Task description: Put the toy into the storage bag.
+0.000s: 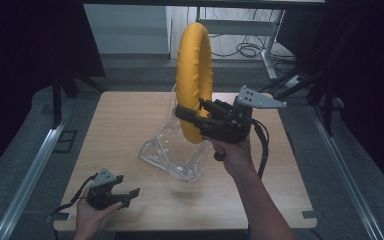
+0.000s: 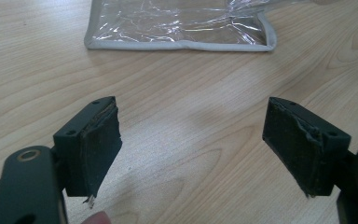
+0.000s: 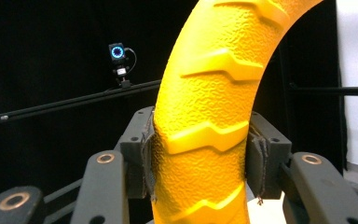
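Yellow ring (image 1: 196,80) pinched by right hand-held gripper (image 1: 190,116) w/ clear bag (image 1: 172,150) hanging — may snag; left hand-held gripper (image 1: 130,195) spread, idle near bench (image 1: 130,115) edge.

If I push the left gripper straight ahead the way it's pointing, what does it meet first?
Probably the clear plastic bag: its grey-edged near side lies flat ahead of the open left gripper, with bare table between. Depth is uncertain.

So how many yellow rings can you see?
1. The yellow ring stands upright above the middle of the table, clamped in the right gripper, its bottom inside a clear plastic bag. No others visible.
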